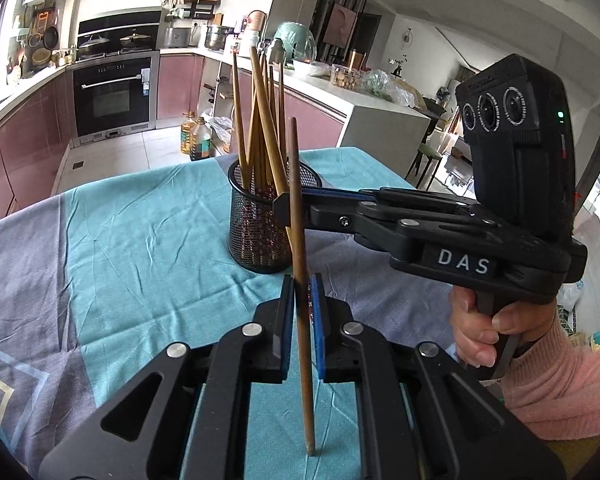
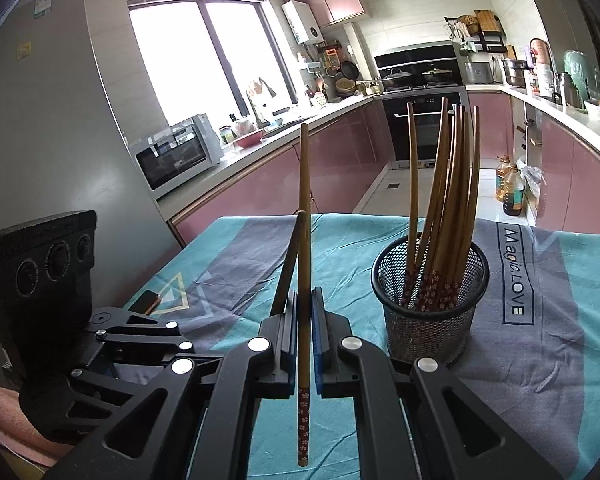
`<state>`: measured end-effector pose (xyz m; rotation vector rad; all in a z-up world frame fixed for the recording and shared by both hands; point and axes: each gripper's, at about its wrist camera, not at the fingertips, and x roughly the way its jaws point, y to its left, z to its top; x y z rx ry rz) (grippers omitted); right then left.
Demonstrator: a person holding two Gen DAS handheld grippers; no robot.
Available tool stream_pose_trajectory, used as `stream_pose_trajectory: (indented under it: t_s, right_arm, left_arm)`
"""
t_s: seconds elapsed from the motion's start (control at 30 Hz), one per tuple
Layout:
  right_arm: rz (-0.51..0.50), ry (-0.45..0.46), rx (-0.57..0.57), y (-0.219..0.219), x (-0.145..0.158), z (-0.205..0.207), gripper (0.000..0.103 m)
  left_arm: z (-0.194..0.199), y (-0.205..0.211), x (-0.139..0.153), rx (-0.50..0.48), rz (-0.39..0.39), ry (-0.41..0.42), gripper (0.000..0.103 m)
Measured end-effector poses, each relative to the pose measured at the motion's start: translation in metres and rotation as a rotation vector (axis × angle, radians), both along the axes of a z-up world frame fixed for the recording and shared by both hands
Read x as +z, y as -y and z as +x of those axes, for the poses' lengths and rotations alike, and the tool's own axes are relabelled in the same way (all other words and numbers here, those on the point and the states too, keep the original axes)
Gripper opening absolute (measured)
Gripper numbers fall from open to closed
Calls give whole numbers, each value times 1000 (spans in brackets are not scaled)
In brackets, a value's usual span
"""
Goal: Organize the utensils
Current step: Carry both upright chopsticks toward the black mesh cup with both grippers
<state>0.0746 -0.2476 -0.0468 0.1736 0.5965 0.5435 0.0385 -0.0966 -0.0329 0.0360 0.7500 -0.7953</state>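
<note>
While both chopsticks are clamped near mid-length, neither has yet gone into the mesh holder, which stands on the teal tablecloth with a bundle of chopsticks already upright inside, flowered ends down. Right chopstick: just left of the holder in the right wrist view, long axis near vertical, flowered end hanging low, plain end up. That matches the bundle, so it reads as staged for a straight drop. Left chopstick: in front of the holder in the left wrist view, also near upright with a slight lean, lower end just above the cloth; cannot tell which end carries the pattern. Right gripper: jaws closed tight on its stick, pads pinching from both sides. Left gripper: likewise clamped shut on its stick. Mid-length grip likely chosen so neither stick swings. The right gripper's tips sit against the holder's rim as seen from the left, a hand in a pink sleeve on its handle. Judgement: each stick must rise above the rim first; risk is snagging the splayed bundle.
</note>
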Motion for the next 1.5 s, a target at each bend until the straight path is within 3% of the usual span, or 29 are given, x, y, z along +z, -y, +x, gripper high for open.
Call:
stream_pose_trajectory:
  t_s: [1.5]
  right_arm:
    - [-6, 5, -73, 18, -3, -6, 6]
  left_arm:
    - [28, -2, 9, 99, -29, -1, 7]
